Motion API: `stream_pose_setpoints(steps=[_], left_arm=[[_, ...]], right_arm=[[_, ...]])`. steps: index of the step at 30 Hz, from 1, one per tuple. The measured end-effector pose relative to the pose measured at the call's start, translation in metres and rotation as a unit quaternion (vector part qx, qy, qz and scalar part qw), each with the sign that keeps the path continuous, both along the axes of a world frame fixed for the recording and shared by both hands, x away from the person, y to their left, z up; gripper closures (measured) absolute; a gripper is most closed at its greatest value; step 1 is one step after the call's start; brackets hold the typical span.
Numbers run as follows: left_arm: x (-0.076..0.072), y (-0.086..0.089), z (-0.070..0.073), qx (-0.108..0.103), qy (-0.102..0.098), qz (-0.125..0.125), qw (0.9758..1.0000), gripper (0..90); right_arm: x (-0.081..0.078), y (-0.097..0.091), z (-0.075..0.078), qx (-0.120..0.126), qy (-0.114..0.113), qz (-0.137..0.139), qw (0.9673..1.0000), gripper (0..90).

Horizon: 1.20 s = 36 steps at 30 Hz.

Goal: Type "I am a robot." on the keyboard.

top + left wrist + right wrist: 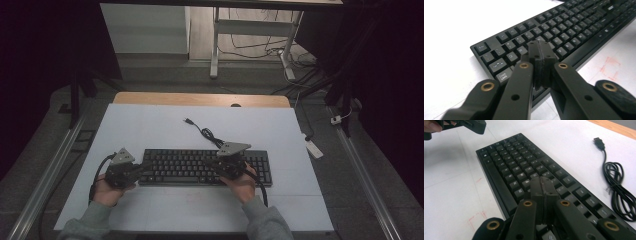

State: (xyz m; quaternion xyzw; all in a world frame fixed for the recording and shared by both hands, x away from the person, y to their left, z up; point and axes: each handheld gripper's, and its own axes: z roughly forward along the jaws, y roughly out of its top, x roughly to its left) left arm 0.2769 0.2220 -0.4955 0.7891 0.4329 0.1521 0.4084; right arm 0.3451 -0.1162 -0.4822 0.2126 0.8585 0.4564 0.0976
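Black keyboard (205,167): one; cable (206,133): one; left tool (541,53), right tool (541,185) closed, empty.

Setting: laboratory or office-type recording station. Evidence: white work table (150,130) with wooden far edge; black computer keyboard (200,167) laid on it, USB cable (207,132) coiled behind; metal rails (50,170) flanking the table on grey floor; white desk frame (215,45) beyond, loose cables (260,47) trailing beneath; dark surroundings at both sides.
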Motion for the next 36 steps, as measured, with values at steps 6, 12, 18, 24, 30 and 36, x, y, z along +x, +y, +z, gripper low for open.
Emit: stream_pose_setpoints(steps=[6, 12, 18, 24, 30, 36], left_arm=[[0.003, -0.002, -0.005, 0.017, 0.011, 0.0, 0.9998, 89.0], [0.006, -0.002, -0.012, 0.031, 0.025, 0.005, 0.9992, 89.0], [0.009, 0.0, -0.019, 0.04, 0.035, 0.013, 0.9985, 88.9], [0.01, 0.0, -0.022, 0.045, 0.042, 0.013, 0.998, 88.8], [0.012, -0.001, -0.027, 0.052, 0.047, 0.013, 0.9975, 88.7], [0.013, -0.001, -0.03, 0.058, 0.048, 0.012, 0.9971, 88.6]], right_arm=[[0.005, 0.01, -0.004, -0.007, 0.007, 0.001, 1.0, 89.5], [0.013, 0.019, -0.011, -0.016, 0.016, -0.002, 0.9997, 89.4], [0.02, 0.03, -0.017, -0.026, 0.024, -0.001, 0.9994, 89.3], [0.024, 0.037, -0.02, -0.032, 0.026, -0.001, 0.9992, 89.3], [0.027, 0.043, -0.023, -0.039, 0.027, -0.002, 0.9989, 89.3], [0.029, 0.046, -0.026, -0.042, 0.03, -0.005, 0.9987, 89.3]])
